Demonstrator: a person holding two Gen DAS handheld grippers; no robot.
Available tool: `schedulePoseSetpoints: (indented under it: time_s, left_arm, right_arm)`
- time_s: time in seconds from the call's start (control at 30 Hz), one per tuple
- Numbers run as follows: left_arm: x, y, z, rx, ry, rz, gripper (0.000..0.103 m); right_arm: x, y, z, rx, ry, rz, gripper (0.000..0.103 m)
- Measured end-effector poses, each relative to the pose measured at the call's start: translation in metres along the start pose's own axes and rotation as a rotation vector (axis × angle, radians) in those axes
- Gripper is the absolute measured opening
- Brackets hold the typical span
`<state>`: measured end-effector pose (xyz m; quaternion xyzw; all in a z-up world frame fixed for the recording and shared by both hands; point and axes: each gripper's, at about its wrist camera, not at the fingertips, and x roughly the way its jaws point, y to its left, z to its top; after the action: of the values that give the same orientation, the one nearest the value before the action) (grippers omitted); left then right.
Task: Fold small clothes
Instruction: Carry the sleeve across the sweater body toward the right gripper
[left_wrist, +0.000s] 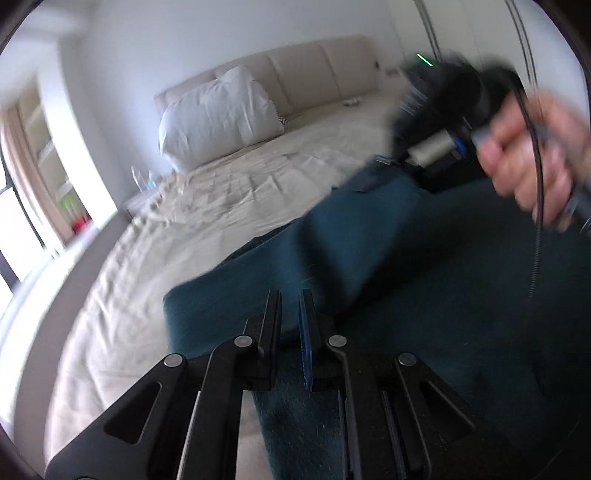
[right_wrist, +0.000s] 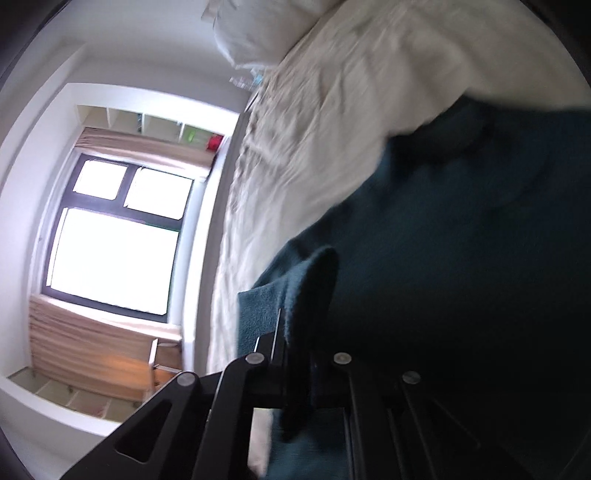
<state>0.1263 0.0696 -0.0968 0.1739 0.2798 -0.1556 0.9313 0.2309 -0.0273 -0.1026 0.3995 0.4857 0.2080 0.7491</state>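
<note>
A dark teal fleece garment is spread over the cream bed sheet. My left gripper sits low over its near edge with the jaws a narrow gap apart; I cannot tell whether cloth is pinched between them. In the left wrist view the right gripper is blurred at the garment's far corner, held by a hand. In the right wrist view my right gripper is shut on a raised fold of the teal garment, which drapes over the fingers.
A white pillow leans on the beige headboard at the far end of the bed. A window with curtains, shelves and a wooden chair lie beyond the bed's left side. Bottles stand by the bed.
</note>
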Motion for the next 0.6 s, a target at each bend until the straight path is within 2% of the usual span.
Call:
schedulePoseSetpoints:
  time_s: [0.13,0.27,0.43,0.6]
  left_arm:
    - [0.002,0.069,0.002,-0.277,0.026,-0.040,0.009]
    - [0.015,0.136,-0.002,-0.531,0.083,-0.041,0.009]
    - [0.026,0.167,0.009,-0.610,0.093,-0.054,0.009]
    - [0.050,0.144,0.027,-0.598,0.136,-0.095,0.009]
  right_arm:
    - [-0.036,-0.029,0.008,0.024,-0.054,-0.077,0.008]
    - [-0.060,-0.054,0.016,0.049,-0.096,-0.140,0.008]
    - [-0.080,-0.081,0.026,0.096,-0.132,-0.184,0.008]
    - [-0.093,-0.102,0.028,0.135,-0.133,-0.233,0.008]
